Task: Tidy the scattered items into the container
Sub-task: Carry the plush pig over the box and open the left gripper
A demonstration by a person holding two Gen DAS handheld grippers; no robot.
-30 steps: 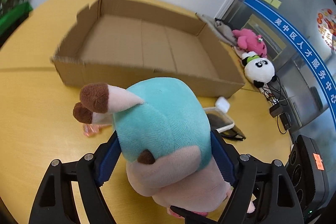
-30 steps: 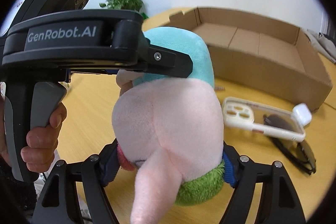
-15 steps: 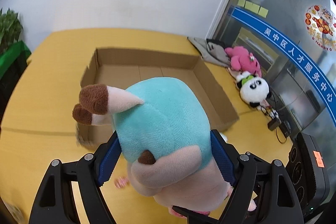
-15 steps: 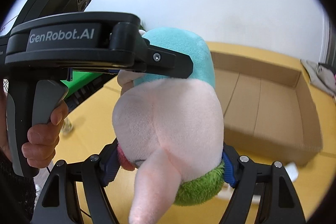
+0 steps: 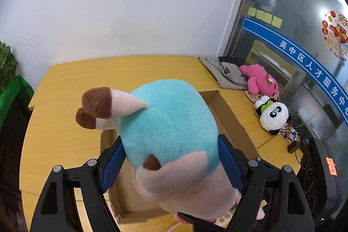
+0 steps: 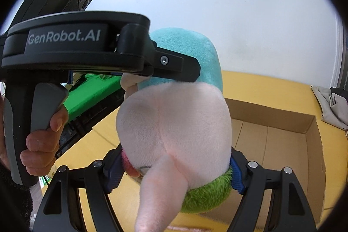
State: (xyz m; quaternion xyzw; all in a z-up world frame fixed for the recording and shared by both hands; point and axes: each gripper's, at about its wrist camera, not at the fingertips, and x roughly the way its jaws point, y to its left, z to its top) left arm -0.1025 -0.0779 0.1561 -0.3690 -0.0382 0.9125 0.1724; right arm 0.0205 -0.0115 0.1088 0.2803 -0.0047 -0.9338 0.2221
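A plush toy (image 5: 171, 127) with a teal body, pink head and brown hooves hangs in the air between both grippers. My left gripper (image 5: 171, 162) is shut on its teal middle, blue pads pressed into both sides. My right gripper (image 6: 174, 171) is shut on its pink head (image 6: 174, 129) near the green collar. The left gripper's black body (image 6: 65, 47) crosses the upper left of the right wrist view, held by a hand (image 6: 41, 145). Below and behind the toy lies the open cardboard box (image 5: 230, 123), (image 6: 282, 129), its floor bare where visible.
The yellow table (image 5: 108, 73) runs back to a white wall. At its right edge lie a grey cloth (image 5: 226, 75), a pink plush (image 5: 261, 82), a panda plush (image 5: 274, 116) and cables. A green crate and plant (image 5: 8, 79) stand left.
Both grippers have risen with the plush toy and moved toward the box. The box now lies lower in both views; the phone case and glasses have dropped out of sight.
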